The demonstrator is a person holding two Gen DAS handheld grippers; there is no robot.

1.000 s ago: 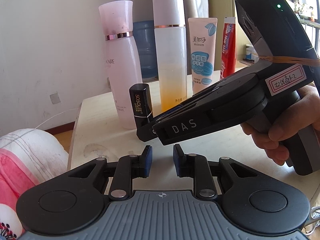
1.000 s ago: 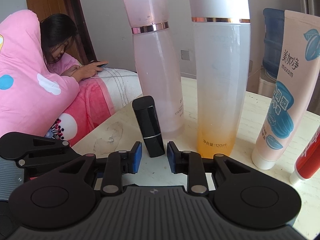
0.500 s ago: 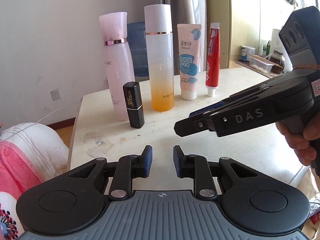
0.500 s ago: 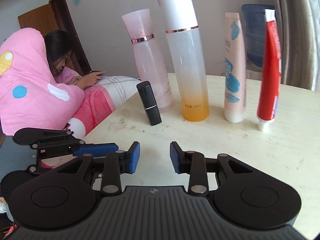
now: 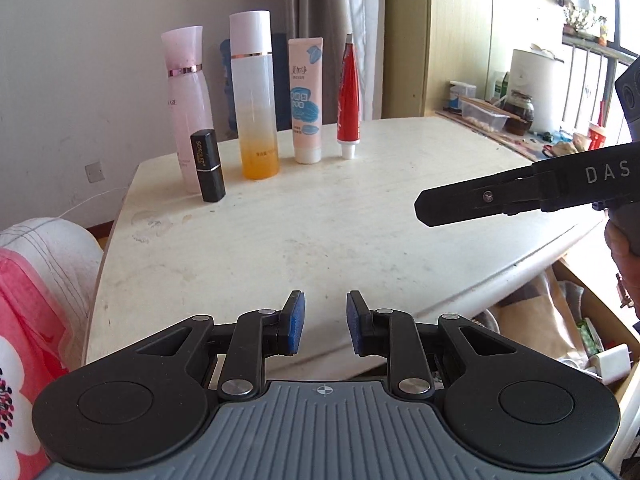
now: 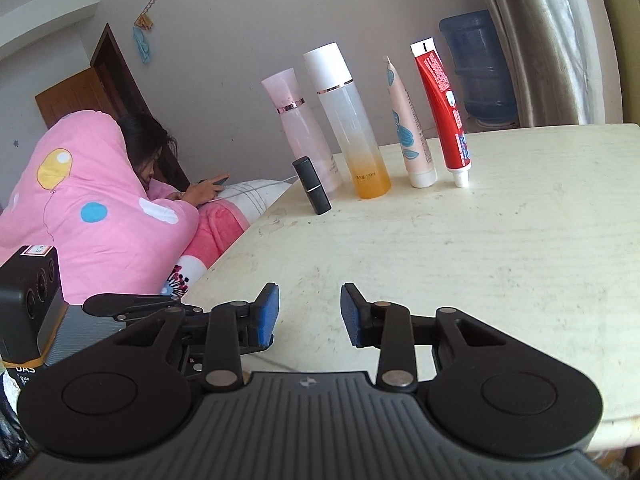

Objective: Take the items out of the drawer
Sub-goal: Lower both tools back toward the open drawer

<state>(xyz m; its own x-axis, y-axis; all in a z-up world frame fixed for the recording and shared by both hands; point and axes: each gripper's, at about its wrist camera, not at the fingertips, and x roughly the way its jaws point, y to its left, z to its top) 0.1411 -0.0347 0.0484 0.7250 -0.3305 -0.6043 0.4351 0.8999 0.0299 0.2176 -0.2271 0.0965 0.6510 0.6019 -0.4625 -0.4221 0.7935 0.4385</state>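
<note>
Your left hand-held gripper [image 5: 323, 322] sat over the near edge of the surface [image 5: 328, 216] with its blue pads a narrow gap apart and nothing between them. Your right hand-held gripper [image 6: 308, 314] had just been opening a little; its pads stood somewhat wider, also empty. In the left wrist view it reached in from the right, level with the surface's edge.

Below and to the right of your left hand-held gripper the drawer [image 5: 592, 320] stood open under the surface. Inside lay a white charger plug [image 5: 610, 362], a green-printed packet [image 5: 590, 336] and crumpled brown wrapping [image 5: 532, 312]; the rest was too dim to tell.

Well ahead of both, a row stood upright at the far edge: a black lipstick case [image 5: 207, 166], just behind it a pink bottle [image 5: 188, 108], then a clear bottle [image 5: 256, 96] with orange liquid in its lower part, a cream tube [image 5: 306, 100] and a red toothpaste tube [image 5: 349, 96], both on their caps.
</note>
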